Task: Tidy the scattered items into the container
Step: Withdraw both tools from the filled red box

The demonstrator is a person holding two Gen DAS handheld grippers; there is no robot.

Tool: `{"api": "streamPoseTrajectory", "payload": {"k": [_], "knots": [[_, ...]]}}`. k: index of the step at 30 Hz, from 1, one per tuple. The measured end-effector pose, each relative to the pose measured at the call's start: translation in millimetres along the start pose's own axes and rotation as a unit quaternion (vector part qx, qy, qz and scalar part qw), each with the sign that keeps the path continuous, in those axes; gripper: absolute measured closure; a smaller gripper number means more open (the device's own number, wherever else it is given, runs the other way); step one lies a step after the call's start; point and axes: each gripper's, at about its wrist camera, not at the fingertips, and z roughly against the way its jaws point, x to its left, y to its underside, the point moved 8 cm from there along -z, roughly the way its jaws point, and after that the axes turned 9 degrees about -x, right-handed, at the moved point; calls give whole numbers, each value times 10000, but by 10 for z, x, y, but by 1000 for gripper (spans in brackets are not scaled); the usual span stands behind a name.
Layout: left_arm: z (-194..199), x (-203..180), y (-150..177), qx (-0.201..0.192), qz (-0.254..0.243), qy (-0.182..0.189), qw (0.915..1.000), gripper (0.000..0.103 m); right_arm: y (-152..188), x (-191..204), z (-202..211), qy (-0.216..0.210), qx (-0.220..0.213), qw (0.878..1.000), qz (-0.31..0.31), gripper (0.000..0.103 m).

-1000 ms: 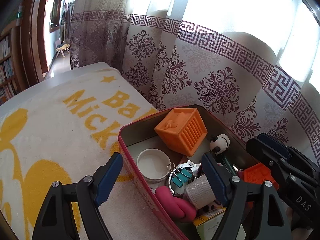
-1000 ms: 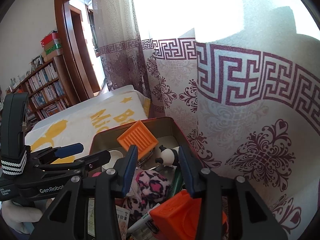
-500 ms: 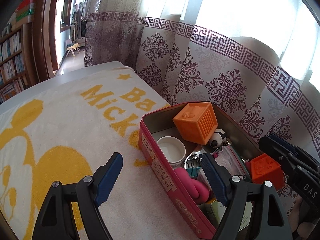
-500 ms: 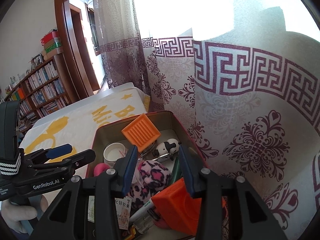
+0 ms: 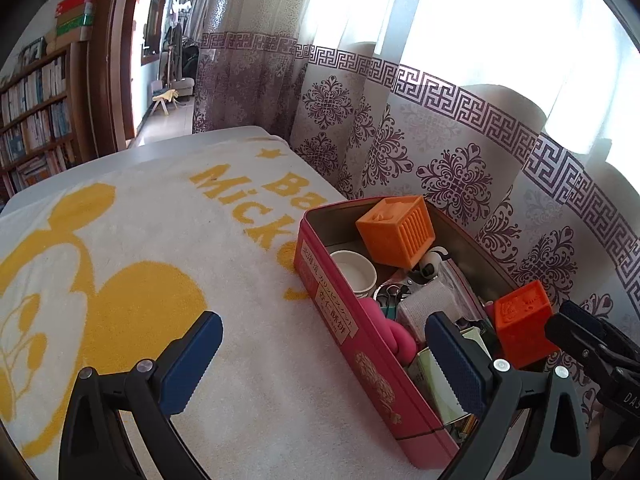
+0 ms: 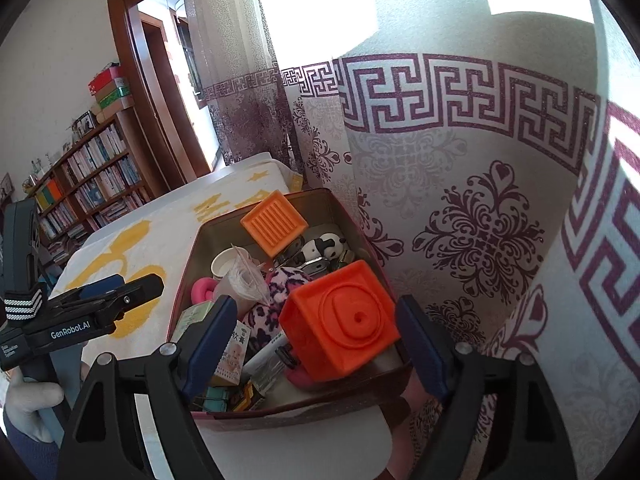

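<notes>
A: Container first. Where, what's it look like?

B: Red tin (image 5: 362, 354), long rectangle, metal inside, pale label with print on the long side, gold motif nearer the camera. It sits on the white-and-yellow towel (image 5: 152, 240) covering the worktop, at the edge by the patterned curtain (image 5: 460, 168).

A: Contents?

B: Packed. Orange ribbed cube (image 5: 396, 230) tilted at the far end, second orange cube (image 6: 342, 322) on top of the pile at the near end. Between them: small white cup (image 5: 354, 270), panda figure (image 6: 326, 248), pink leopard-print plush (image 6: 276, 292), pink rubbery piece (image 5: 394, 336), a roll of white gauze (image 5: 424, 304). Small printed boxes and a marker near the front, too cluttered to sort out properly.

A: Left gripper?

B: Left gripper (image 5: 324, 364) jaws have just been opening, now wide apart. One blue pad over bare towel, the other over the tin's near end, so the tin's long wall runs between them. Nothing pressed.

A: Right gripper?

B: Right gripper (image 6: 316, 340) jaws have also just been opening. The near orange cube is between the pads with a visible gap on both sides, resting on the pile. Not gripped.

A: Anything loose on the towel?

B: Not in either view. Bookshelf (image 6: 88, 184) and doorway behind.
</notes>
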Motion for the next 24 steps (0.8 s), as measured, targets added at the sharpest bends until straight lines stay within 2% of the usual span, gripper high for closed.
{"api": "streamPoseTrajectory", "payload": {"k": [2,4,7,10,13,18,24], "knots": [[95,-12,14,-109,-158,-244,9995,1,124,55,91,-35,12,9995,299,13],[189,-12,23,-178,-235,-532,9981,1,216,130,189,-17,-38,9977,682,0],[363,-2,6,-389,-258,-893,9949,1,331,241,304,214,3,9920,1248,0],[546,-29,-16,-593,-329,-1082,9918,1,371,330,374,170,19,9910,1331,0],[738,-90,-28,-811,-377,-1062,9903,1,333,378,432,100,-78,9930,1171,0],[929,-249,16,-931,-538,-754,9913,1,255,443,499,254,-208,9935,1093,0],[963,-315,89,-811,-533,-632,9933,1,247,481,581,616,-293,9879,1393,0]]}}
